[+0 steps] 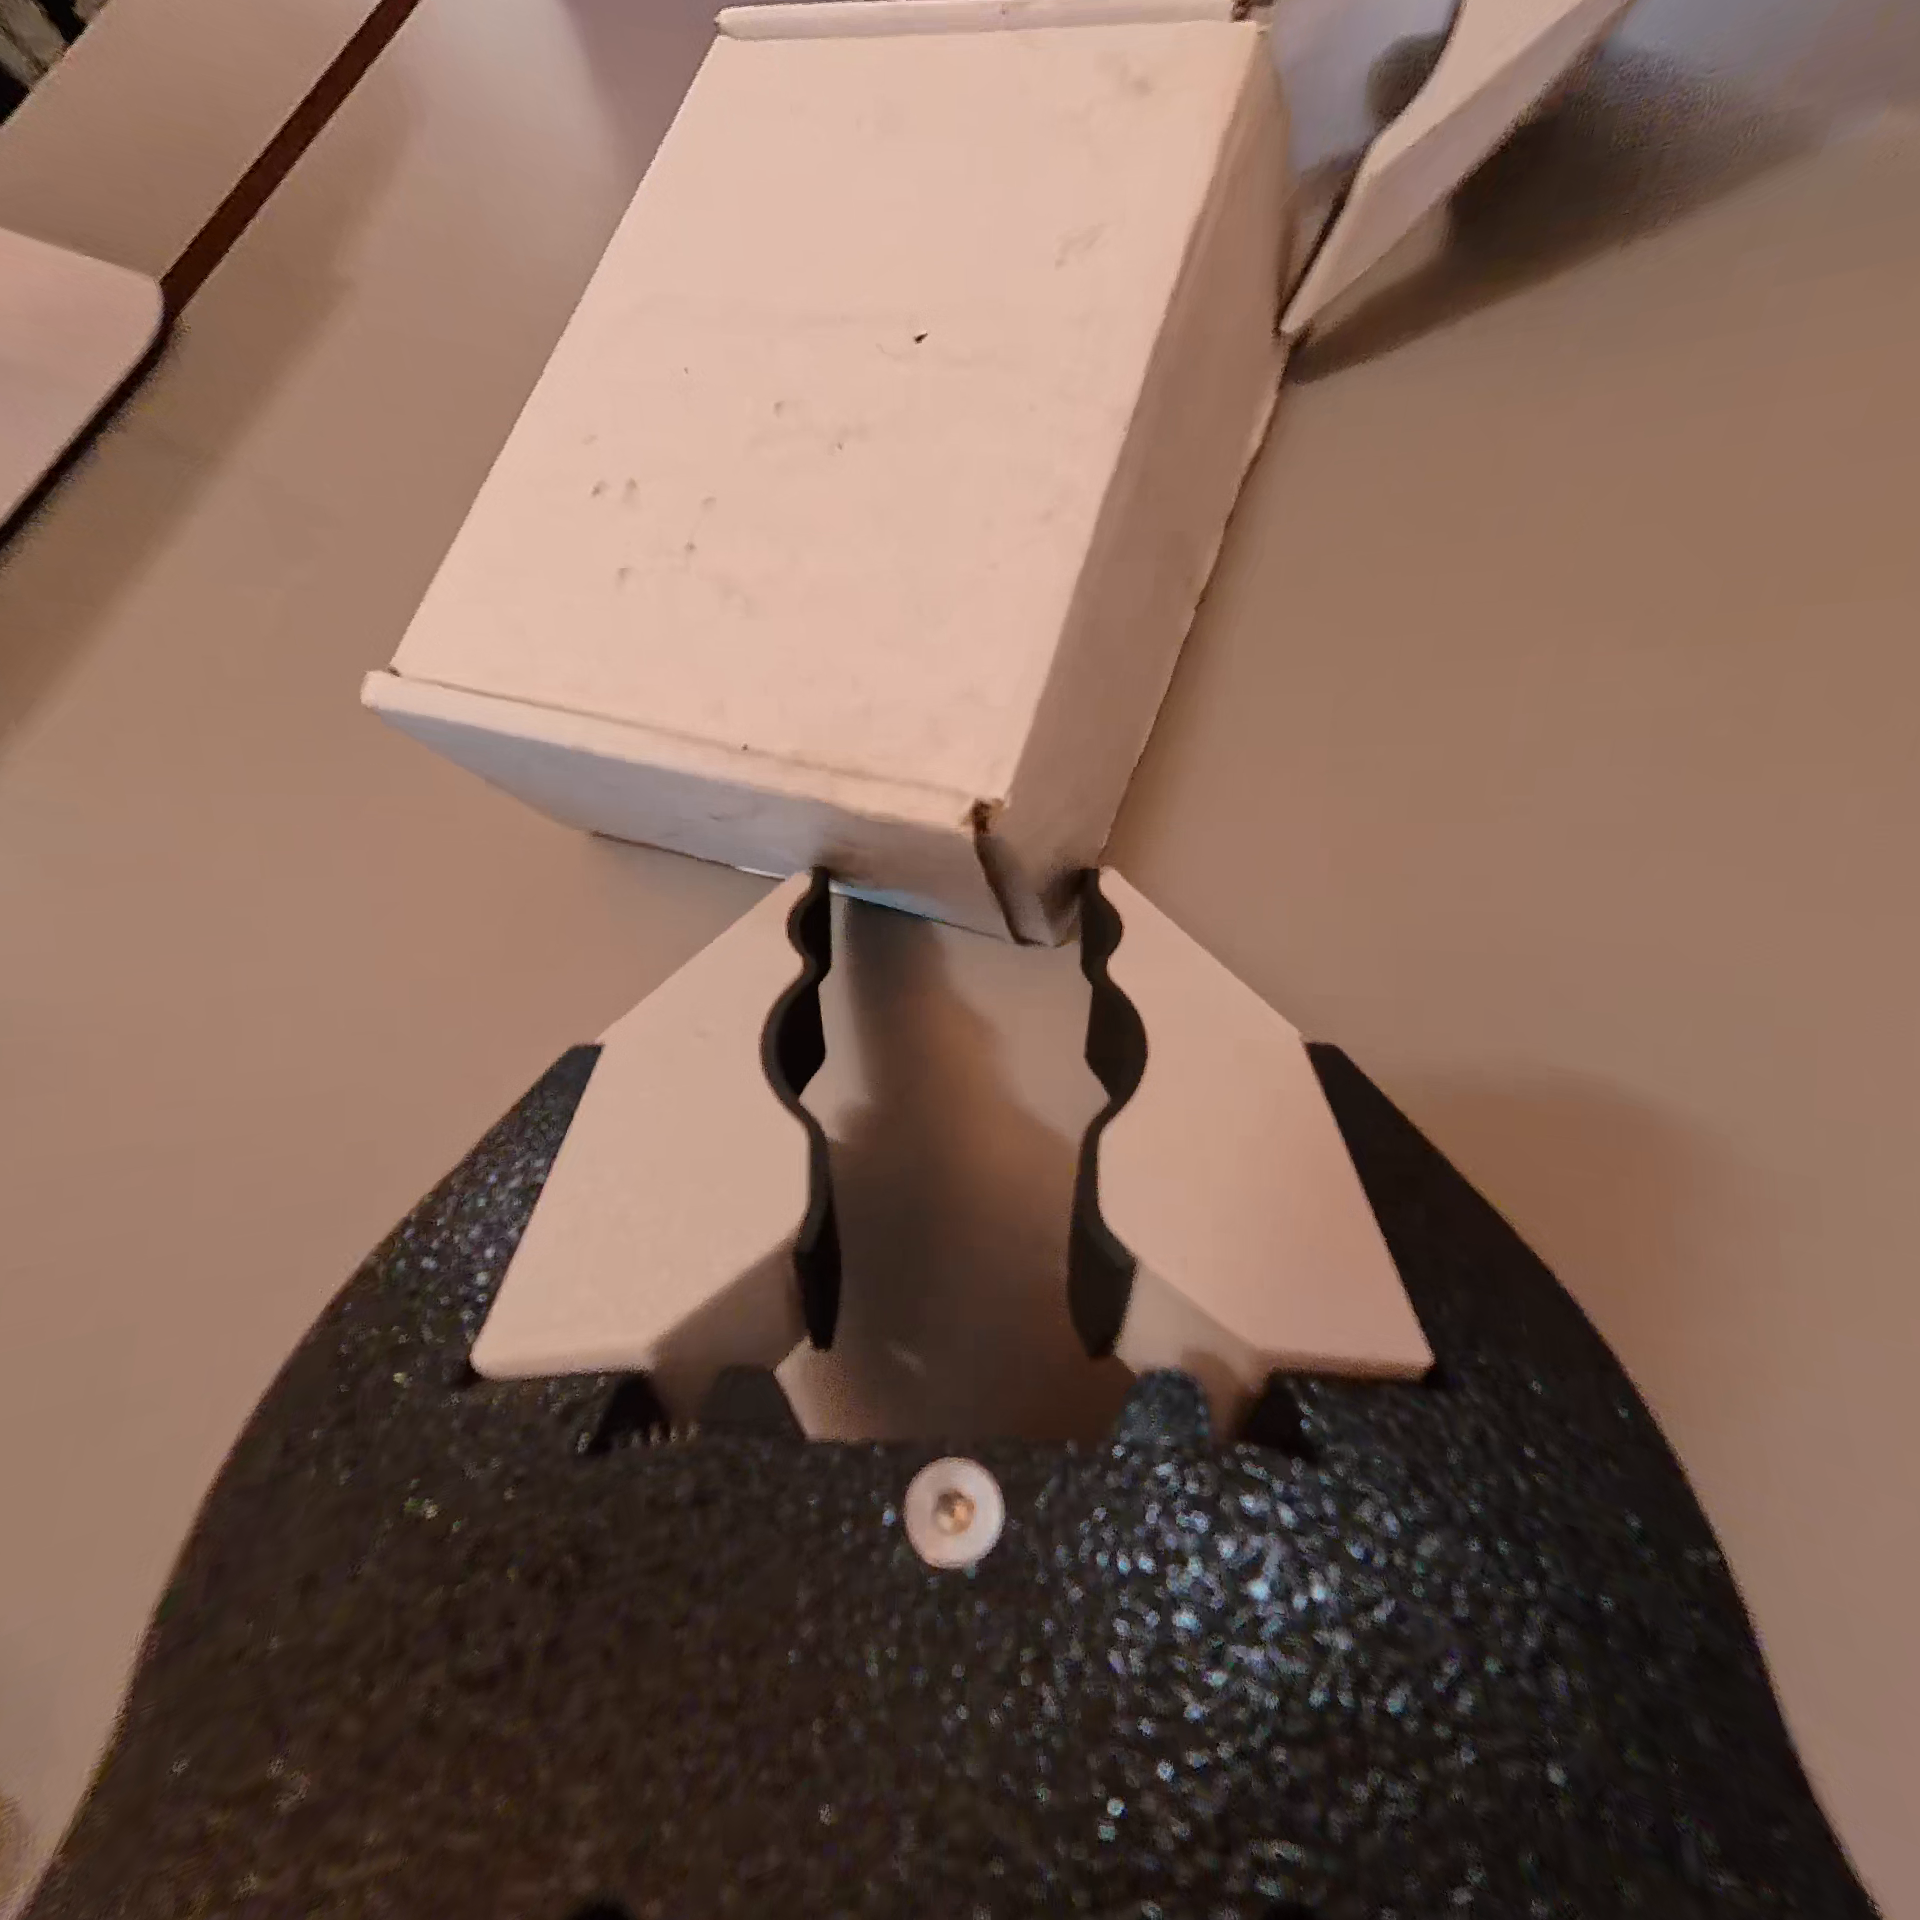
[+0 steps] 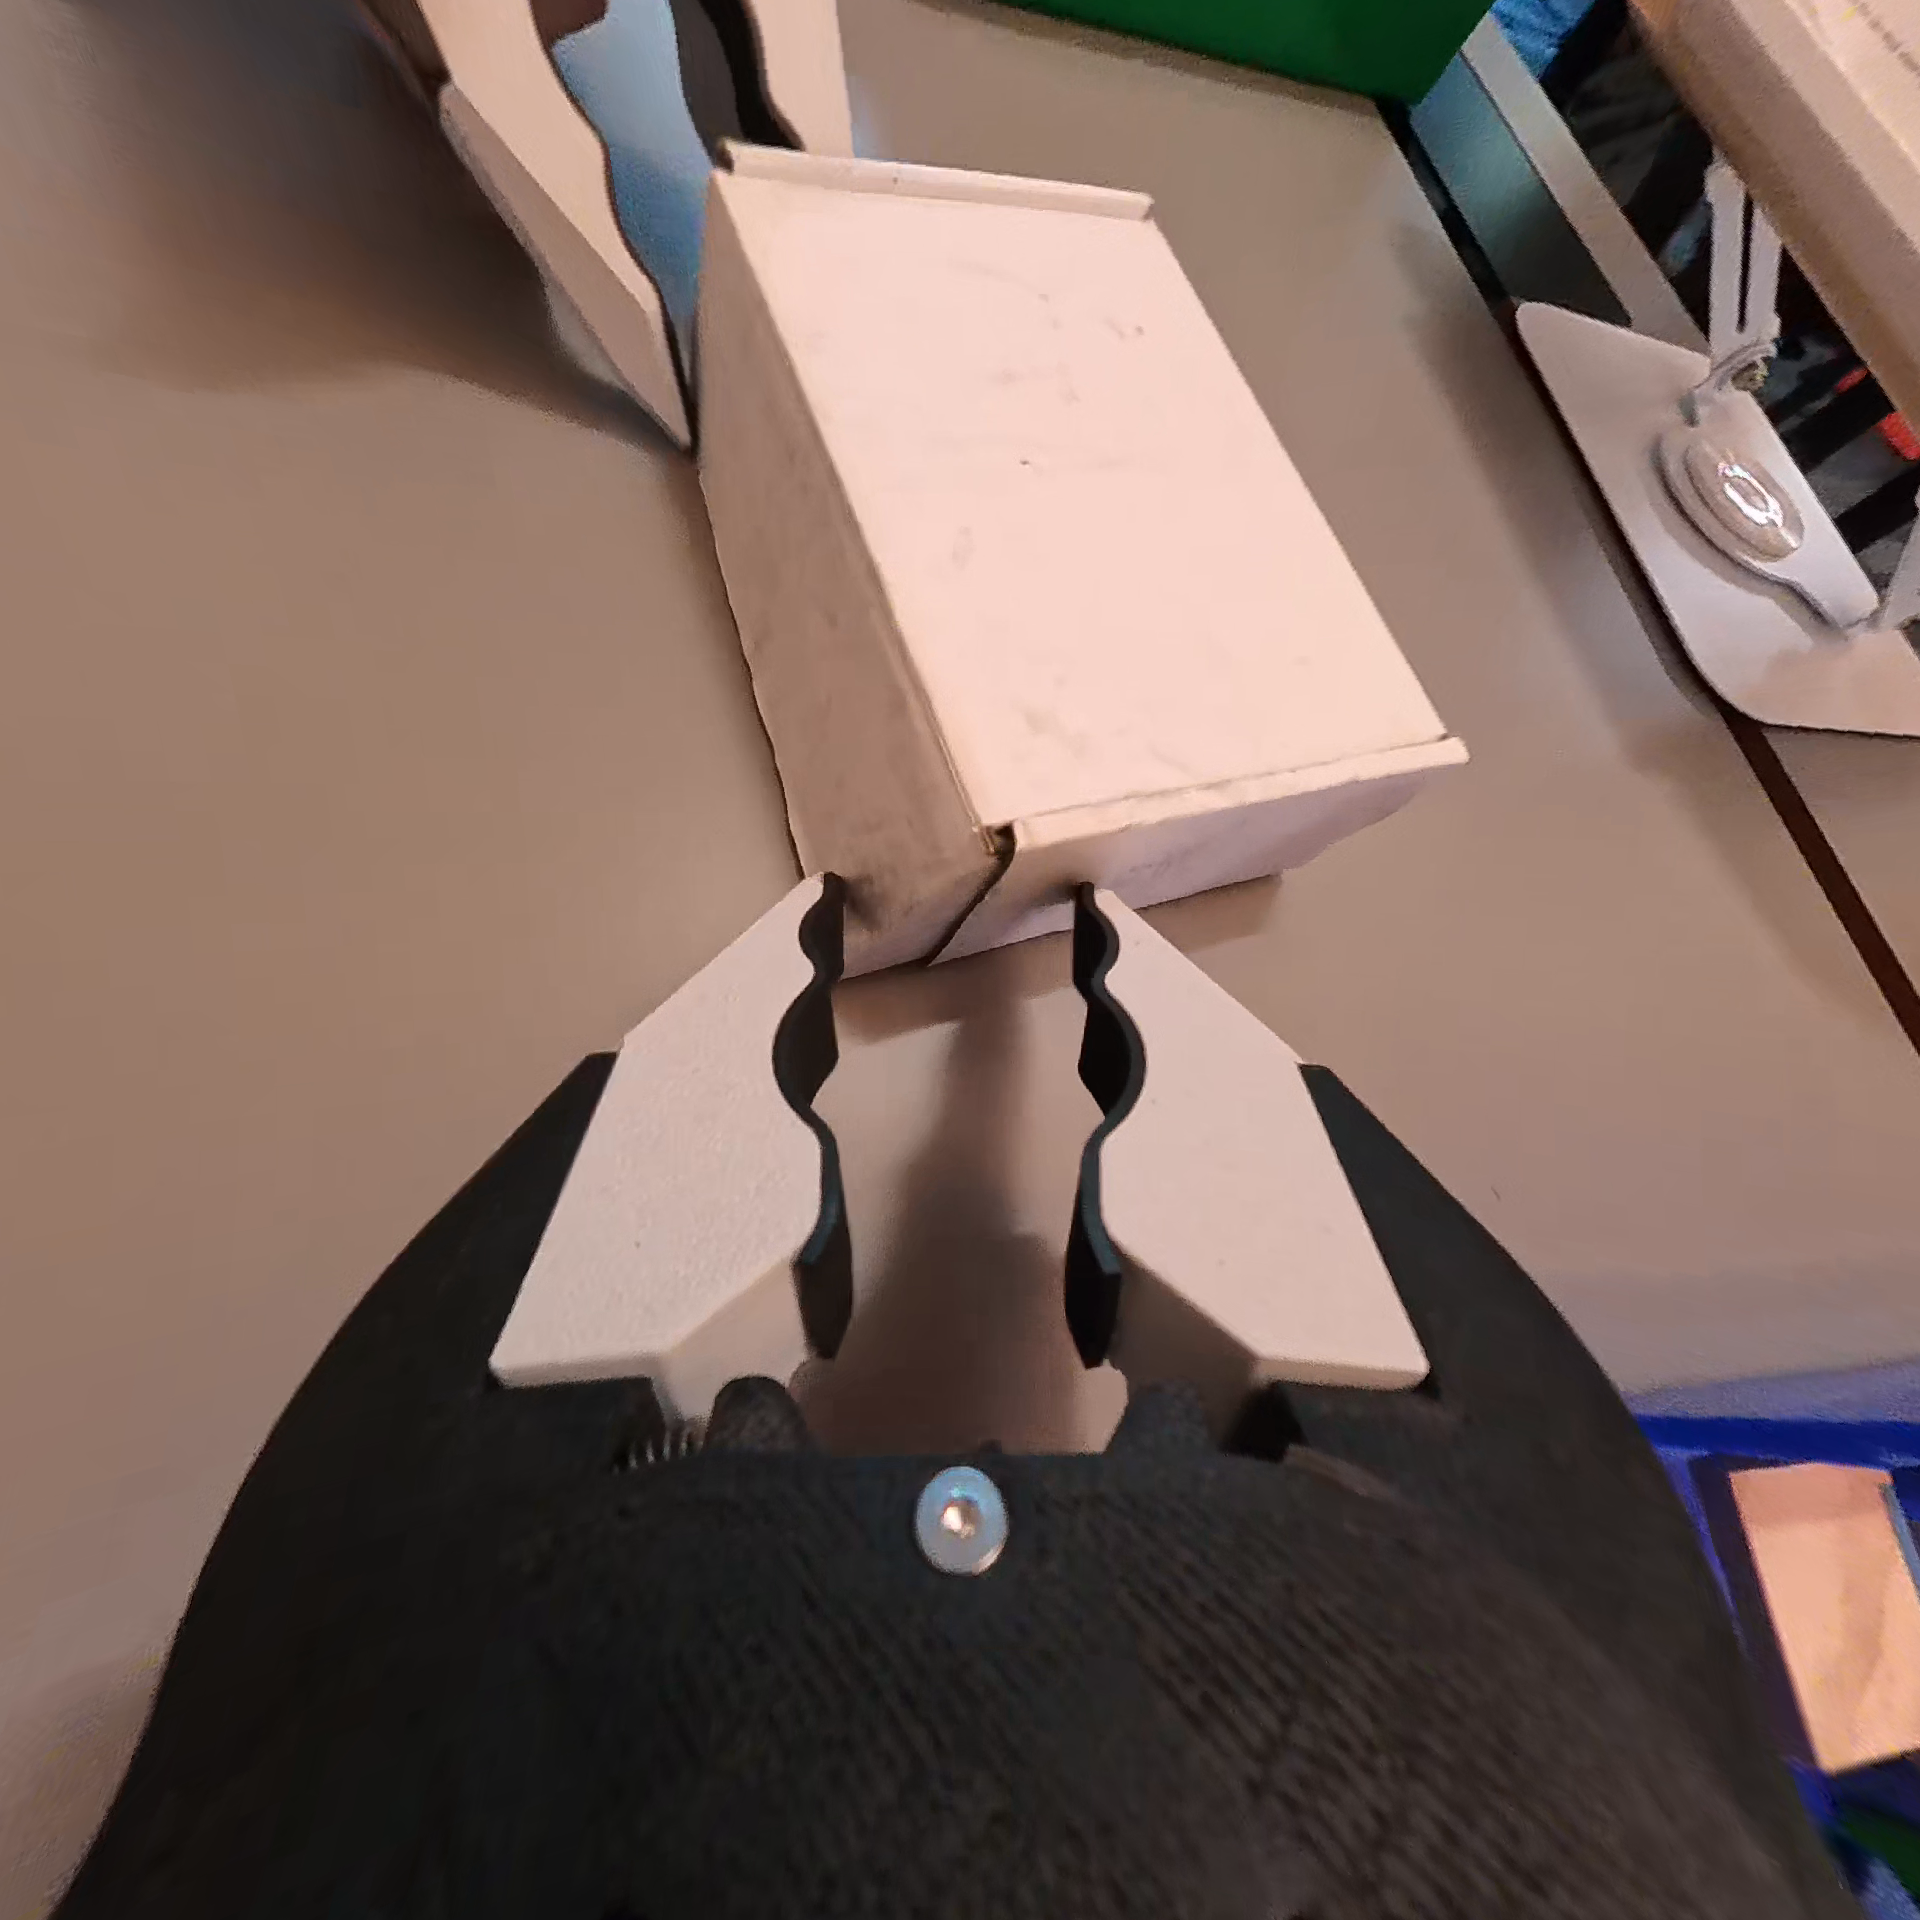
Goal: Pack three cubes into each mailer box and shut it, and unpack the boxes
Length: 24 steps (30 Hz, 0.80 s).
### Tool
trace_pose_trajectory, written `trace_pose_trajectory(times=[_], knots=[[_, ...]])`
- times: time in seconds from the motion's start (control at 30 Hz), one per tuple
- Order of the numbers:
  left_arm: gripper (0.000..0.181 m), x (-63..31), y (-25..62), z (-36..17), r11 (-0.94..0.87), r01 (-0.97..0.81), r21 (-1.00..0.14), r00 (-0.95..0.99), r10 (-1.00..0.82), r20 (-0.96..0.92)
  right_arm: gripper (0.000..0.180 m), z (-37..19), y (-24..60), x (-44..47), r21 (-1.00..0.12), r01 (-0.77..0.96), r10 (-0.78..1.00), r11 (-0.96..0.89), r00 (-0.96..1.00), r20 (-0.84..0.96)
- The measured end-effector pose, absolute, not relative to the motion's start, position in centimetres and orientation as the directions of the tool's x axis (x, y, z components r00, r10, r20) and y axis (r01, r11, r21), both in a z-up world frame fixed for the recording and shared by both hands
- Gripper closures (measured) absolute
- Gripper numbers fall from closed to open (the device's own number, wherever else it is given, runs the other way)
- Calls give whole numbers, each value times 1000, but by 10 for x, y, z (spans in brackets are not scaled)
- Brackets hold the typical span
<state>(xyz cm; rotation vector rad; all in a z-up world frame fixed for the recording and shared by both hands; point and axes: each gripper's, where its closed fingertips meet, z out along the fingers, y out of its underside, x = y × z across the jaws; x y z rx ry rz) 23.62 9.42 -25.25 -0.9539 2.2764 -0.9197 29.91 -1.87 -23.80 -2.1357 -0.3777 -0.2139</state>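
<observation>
One white mailer box (image 1: pixel 852 436) lies shut on the tan table; it also shows in the right wrist view (image 2: pixel 1070 540). My left gripper (image 1: pixel 956 894) is open, its two fingertips straddling the box's near corner. My right gripper (image 2: pixel 951 904) is open and straddles the opposite corner in the same way. Each gripper shows in the other's view, at the box's far end: the right one (image 1: pixel 1299 177) and the left one (image 2: pixel 665 260). The box's contents are hidden.
A white stand base (image 2: pixel 1714 540) sits at the right by the table edge. A green bin (image 2: pixel 1247 42) is at the far side. A blue bin (image 2: pixel 1704 1455) with a tan block (image 2: pixel 1829 1600) is at lower right. A dark seam (image 1: pixel 260 177) crosses the far left.
</observation>
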Motion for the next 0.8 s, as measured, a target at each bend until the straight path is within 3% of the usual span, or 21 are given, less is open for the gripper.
trace_pose_trajectory(times=[0.1,0.27,0.43,0.63,0.8], knots=[[125,239,97,-253,503,-434,-747,-629,-763,-148,133,-239,-20,296,-772,356,207,-526,934,290],[127,237,104,-253,508,-426,-749,-669,-734,-118,110,-240,-41,306,-741,360,217,-566,933,288],[126,240,101,-248,496,-392,-775,-712,-697,-86,111,-227,-30,301,-820,295,257,-490,948,187],[132,249,104,-250,512,-388,-766,-712,-694,-104,123,-242,-19,303,-786,345,317,-514,927,199],[133,250,104,-250,505,-395,-767,-714,-694,-90,122,-243,-17,305,-780,353,301,-516,928,221]])
